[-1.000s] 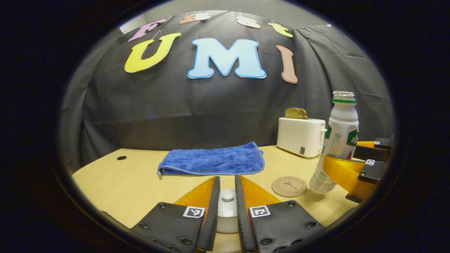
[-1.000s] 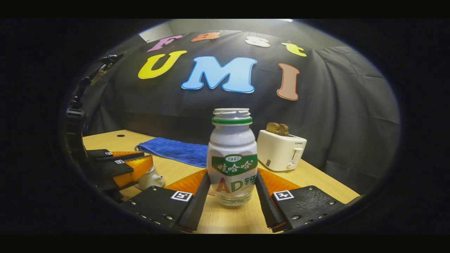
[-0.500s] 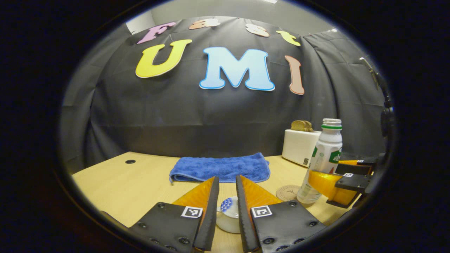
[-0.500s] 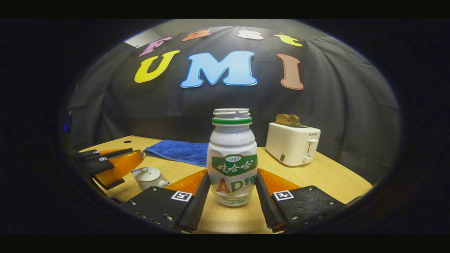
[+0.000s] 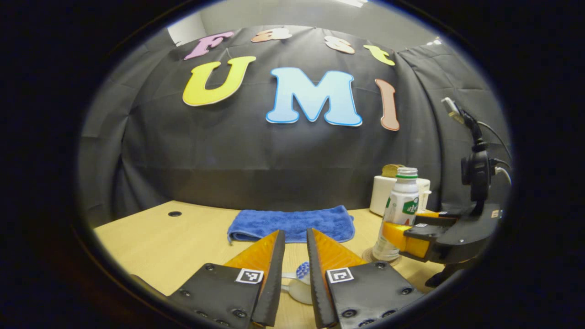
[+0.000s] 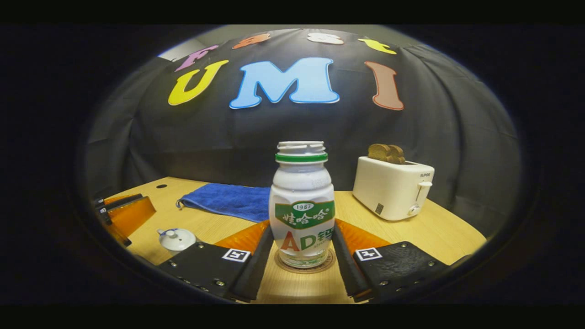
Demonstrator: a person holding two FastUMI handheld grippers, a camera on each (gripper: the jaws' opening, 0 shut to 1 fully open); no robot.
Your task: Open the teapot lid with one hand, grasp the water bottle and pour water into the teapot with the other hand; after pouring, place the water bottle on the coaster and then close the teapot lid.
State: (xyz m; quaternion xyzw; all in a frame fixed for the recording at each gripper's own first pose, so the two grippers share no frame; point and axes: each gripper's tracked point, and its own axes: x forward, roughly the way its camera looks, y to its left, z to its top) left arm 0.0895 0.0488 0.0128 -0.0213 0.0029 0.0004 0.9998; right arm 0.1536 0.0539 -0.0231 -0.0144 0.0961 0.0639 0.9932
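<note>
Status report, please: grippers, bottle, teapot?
Right gripper shut on water bottle, standing on coaster. Left gripper open behind lidded teapot. Nothing obstructing.

Pale wooden table (image 5: 160, 237) before black cloth wall (image 5: 228, 151).

I count one white plastic water bottle (image 6: 301, 205) with a green neck ring, one round brown coaster (image 6: 305, 267), and one small white ceramic teapot (image 6: 175, 239). There is also one folded blue towel (image 6: 226, 200) and one white toaster (image 6: 393, 187) carrying two brown bread slices (image 6: 386, 153).
</note>
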